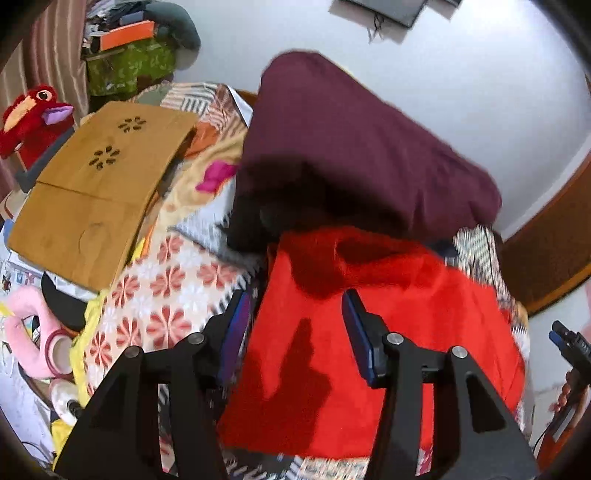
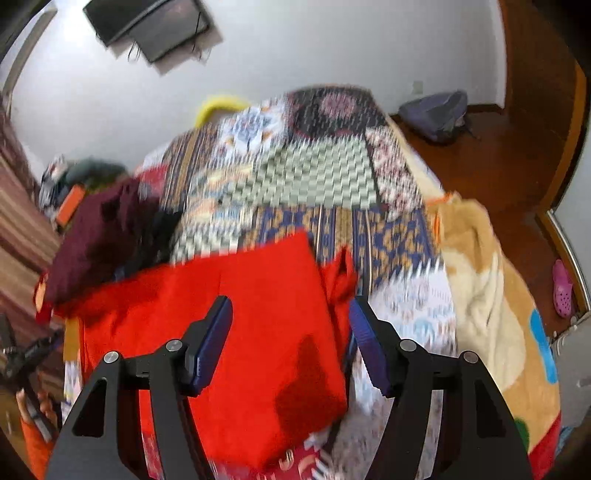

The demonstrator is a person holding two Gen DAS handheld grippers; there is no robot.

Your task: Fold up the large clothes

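Both grippers' jaws gape wide, empty, above red garment (image 1: 369, 350).

bright, even indoor light | soft shadows on fabric | motion blur | fisheye-curved, dark-vignetted edges

White walls (image 2: 295, 55) enclose the room, a dark wall-mounted screen (image 2: 147, 26) hanging on one. A brown wooden floor (image 2: 498, 166) runs beside the bed's patchwork cover (image 2: 314, 173). Striped brown curtains (image 1: 55, 55) hang behind clutter.
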